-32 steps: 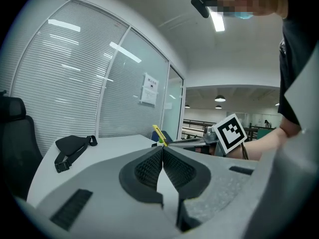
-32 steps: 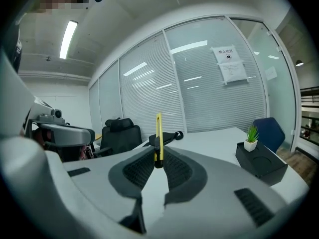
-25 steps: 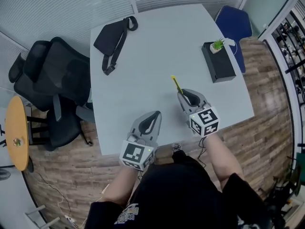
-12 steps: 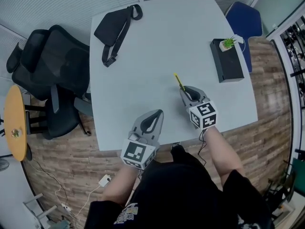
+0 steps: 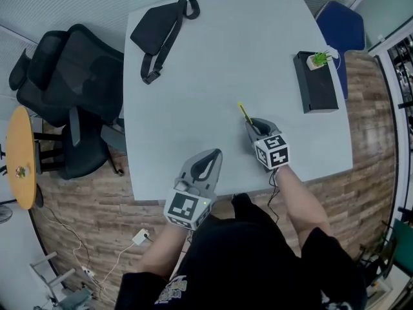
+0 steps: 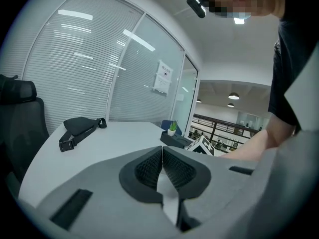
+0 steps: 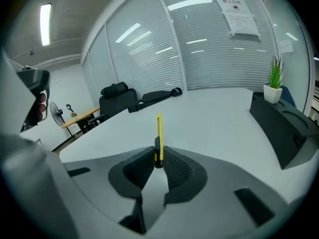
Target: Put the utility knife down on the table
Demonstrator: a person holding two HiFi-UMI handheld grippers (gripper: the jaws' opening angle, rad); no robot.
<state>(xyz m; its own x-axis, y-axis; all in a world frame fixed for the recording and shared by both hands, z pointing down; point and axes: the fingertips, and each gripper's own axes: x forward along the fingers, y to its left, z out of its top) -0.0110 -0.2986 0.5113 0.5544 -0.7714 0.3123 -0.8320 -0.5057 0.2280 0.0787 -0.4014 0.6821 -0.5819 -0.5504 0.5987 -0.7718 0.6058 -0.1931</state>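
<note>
1. The left tongs (image 6: 162, 151) are seen fully closed, pads pressed together with nothing between them. They are held idle at the near edge of the table (image 5: 226, 63).
2. The right tongs (image 7: 158, 156) are held a little farther in, over the table, and are clamped on the rear end of the knife (image 7: 158, 131). Only a narrow gap is left between the jaws, and it is filled by the knife.
3. The knife's yellow body is gripped on edge and juts forward from the jaws toward the middle of the table. Whether its tip touches the surface cannot be told.
4. The put-down is judged not yet done, since the knife is gripped rather than lying free. A clear patch of table is seen beneath and ahead of it. The next move is judged to call for the knife being lowered until it lies along the surface, then the jaws being parted and drawn back without dragging it.
5. Farther off to the right, well apart from the knife, a black box (image 5: 316, 86) carrying a small plant (image 5: 321, 59) is seen.
6. At the far left corner a black bag (image 5: 158, 31) lies, with a chair (image 5: 64, 89) beside the table.
</note>
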